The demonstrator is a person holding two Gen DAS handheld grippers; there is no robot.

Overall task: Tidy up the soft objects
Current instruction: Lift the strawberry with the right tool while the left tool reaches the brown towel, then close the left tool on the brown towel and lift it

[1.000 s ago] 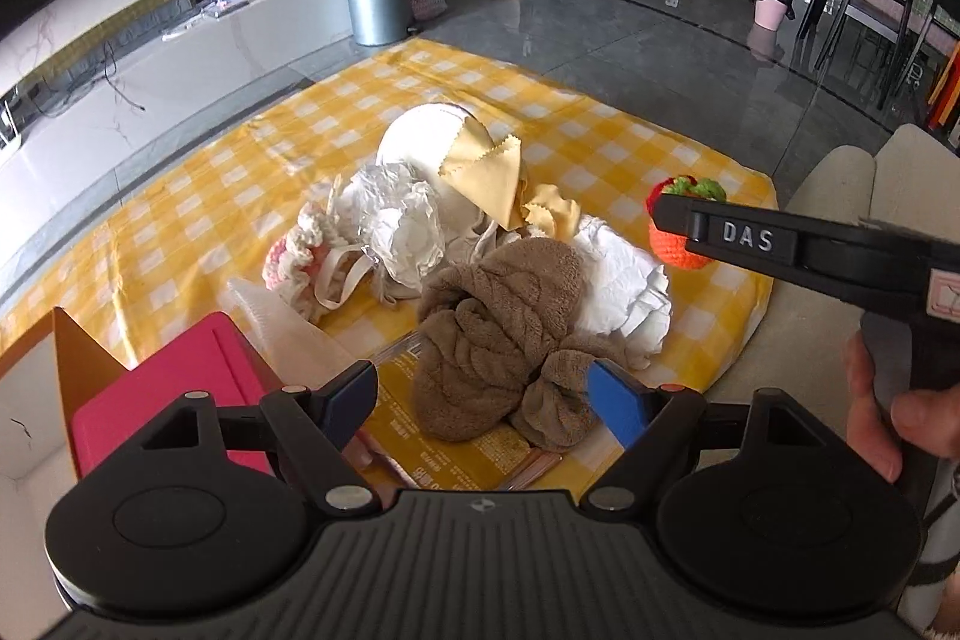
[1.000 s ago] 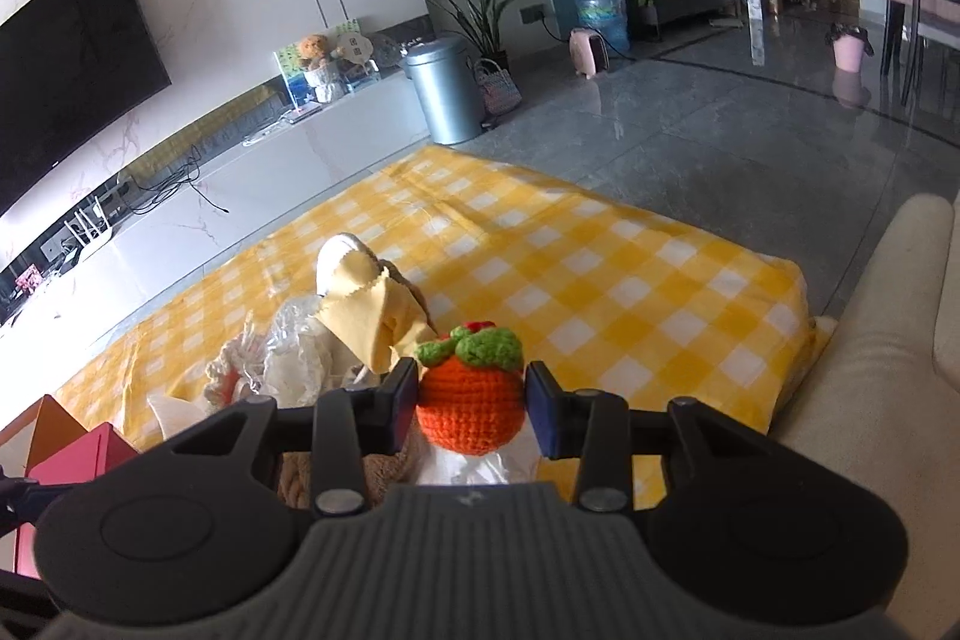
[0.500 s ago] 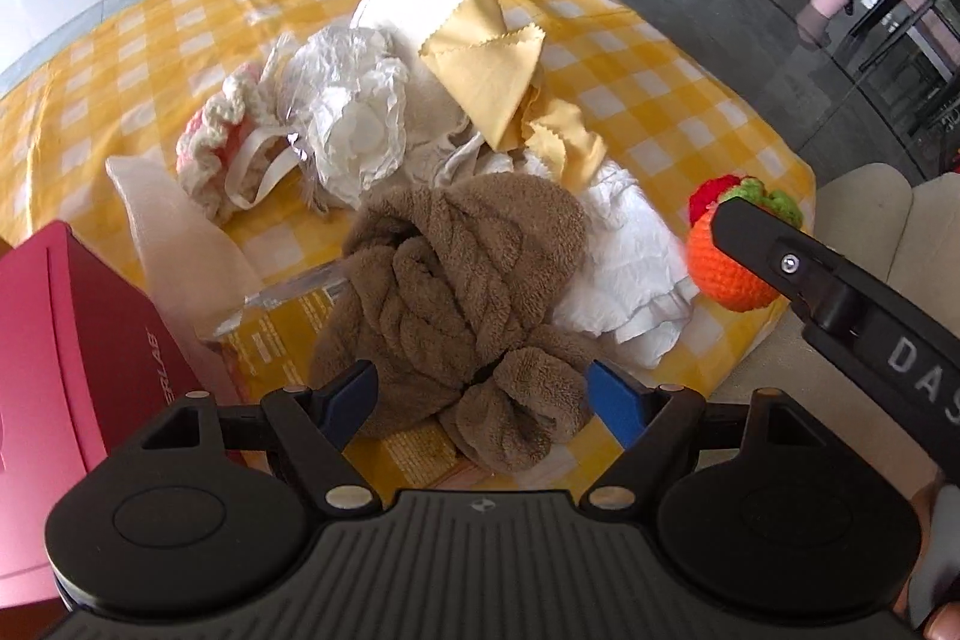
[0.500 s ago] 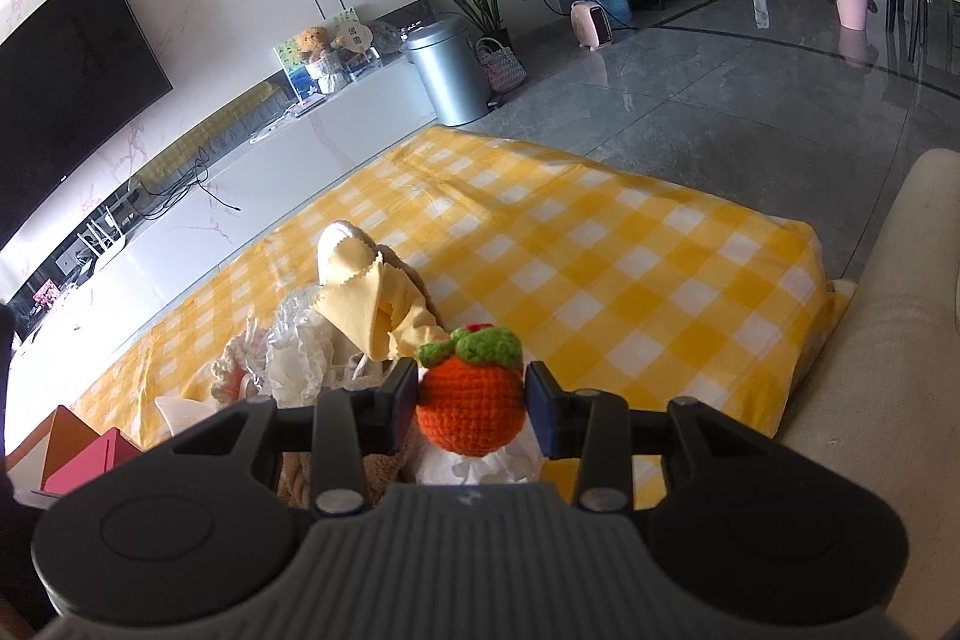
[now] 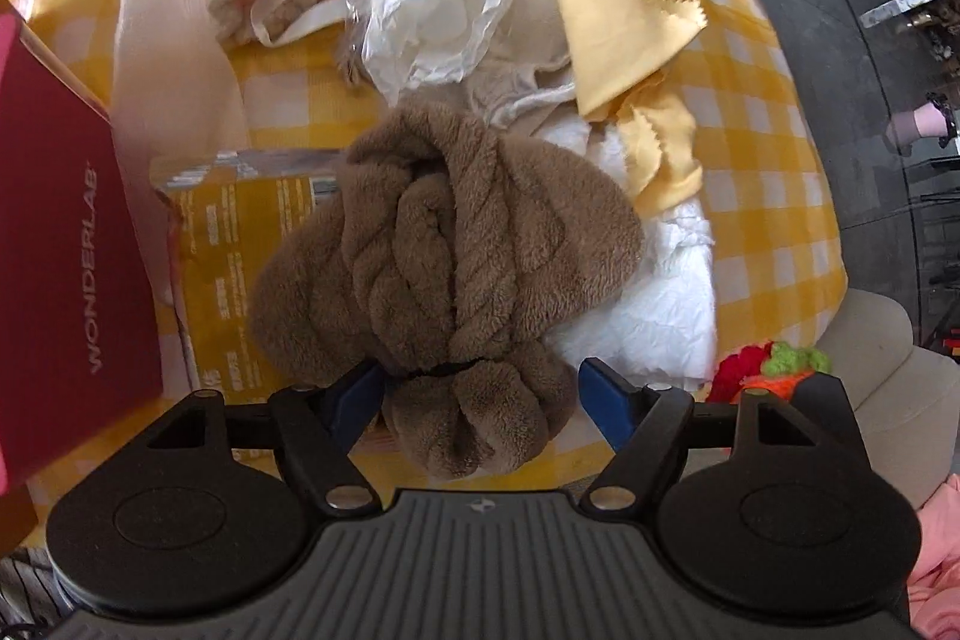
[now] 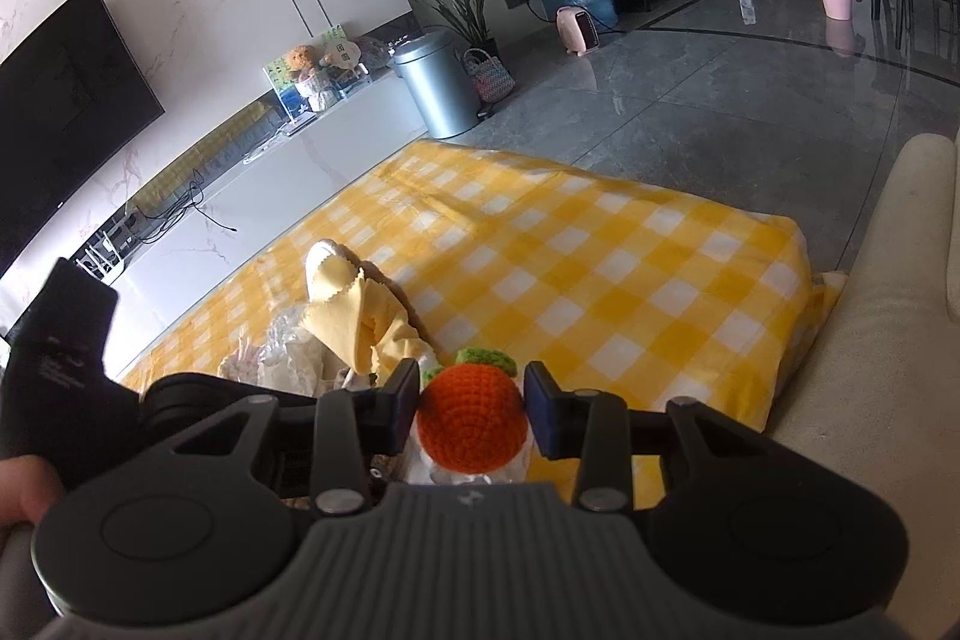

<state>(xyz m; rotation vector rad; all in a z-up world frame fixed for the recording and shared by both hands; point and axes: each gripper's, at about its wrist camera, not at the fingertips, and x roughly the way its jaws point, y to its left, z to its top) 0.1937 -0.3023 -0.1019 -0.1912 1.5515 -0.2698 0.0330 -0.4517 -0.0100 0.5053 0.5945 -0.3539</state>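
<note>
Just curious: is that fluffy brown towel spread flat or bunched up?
Bunched up: the fluffy brown towel is twisted into folds, cinched near one end by a thin dark band.

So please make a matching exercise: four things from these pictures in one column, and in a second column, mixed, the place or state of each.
Things:
1. fluffy brown towel bundle
2. orange crocheted fruit
3. dark red cardboard box
4. yellow zigzag-edged cloth

Places or states:
a. at the left edge of the table
b. between the open left gripper jaws
c. draped over a cream item
d. clamped in the right gripper

Pairs: 1-b, 2-d, 3-a, 4-c
</note>
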